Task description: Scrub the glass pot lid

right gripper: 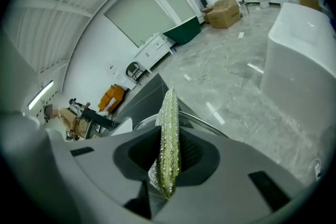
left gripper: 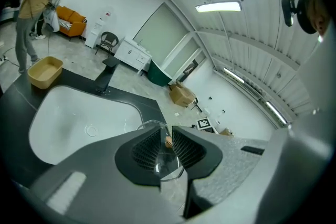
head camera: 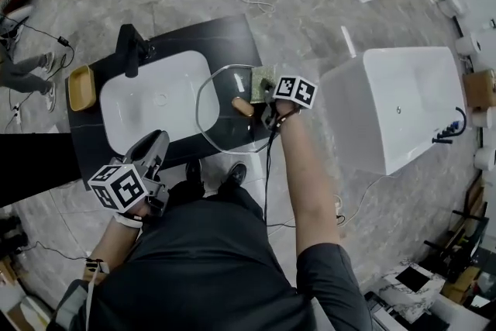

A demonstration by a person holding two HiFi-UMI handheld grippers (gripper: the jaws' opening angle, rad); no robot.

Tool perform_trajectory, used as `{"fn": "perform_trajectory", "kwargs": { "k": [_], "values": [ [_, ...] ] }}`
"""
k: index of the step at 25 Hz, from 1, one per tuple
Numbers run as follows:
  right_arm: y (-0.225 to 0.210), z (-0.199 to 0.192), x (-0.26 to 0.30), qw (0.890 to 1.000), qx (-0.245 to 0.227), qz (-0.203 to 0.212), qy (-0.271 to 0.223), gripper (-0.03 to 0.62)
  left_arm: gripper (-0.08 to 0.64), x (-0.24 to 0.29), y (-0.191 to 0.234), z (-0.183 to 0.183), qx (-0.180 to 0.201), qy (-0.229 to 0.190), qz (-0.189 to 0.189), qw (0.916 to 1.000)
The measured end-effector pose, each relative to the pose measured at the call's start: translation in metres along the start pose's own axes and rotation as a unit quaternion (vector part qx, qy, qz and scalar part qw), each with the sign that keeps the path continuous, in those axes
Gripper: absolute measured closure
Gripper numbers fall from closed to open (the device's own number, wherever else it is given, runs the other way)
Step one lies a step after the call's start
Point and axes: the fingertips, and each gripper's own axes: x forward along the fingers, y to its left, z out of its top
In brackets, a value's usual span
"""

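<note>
The glass pot lid (head camera: 221, 120) with its wooden knob (head camera: 242, 106) hangs tilted over the right end of the black counter (head camera: 225, 39). In the left gripper view the lid's rim (left gripper: 148, 125) runs down between the jaws, and my left gripper (left gripper: 167, 143) is shut on it; the knob (left gripper: 168, 141) peeks through the gap. From the head view the left gripper (head camera: 160, 139) sits at the counter's front edge. My right gripper (head camera: 269, 93) is shut on a green sponge (head camera: 262, 79), pressed at the lid's far right edge. The sponge (right gripper: 169, 128) stands edge-on between the jaws (right gripper: 169, 152).
A white sink basin (head camera: 155, 101) fills the counter, with a black faucet (head camera: 130, 49) behind it and a tan tray (head camera: 80, 87) at its left. A white bathtub (head camera: 395, 108) stands to the right. A person's legs (head camera: 27, 74) show at far left. Cables lie on the floor.
</note>
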Motion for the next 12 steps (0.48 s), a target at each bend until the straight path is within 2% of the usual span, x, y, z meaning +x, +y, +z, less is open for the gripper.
{"fn": "perform_trajectory", "kwargs": {
  "k": [6,12],
  "values": [
    [-0.041,-0.02,-0.037,0.995,0.077,-0.018,-0.063,0.528,0.489,0.021,-0.025,0.0,0.03,0.031,-0.036,0.9984],
    [-0.083,-0.048,-0.083,0.985,0.128,-0.046,-0.105,0.528,0.489,0.036,-0.06,-0.011,0.055,0.06,-0.075,0.9939]
  ]
}}
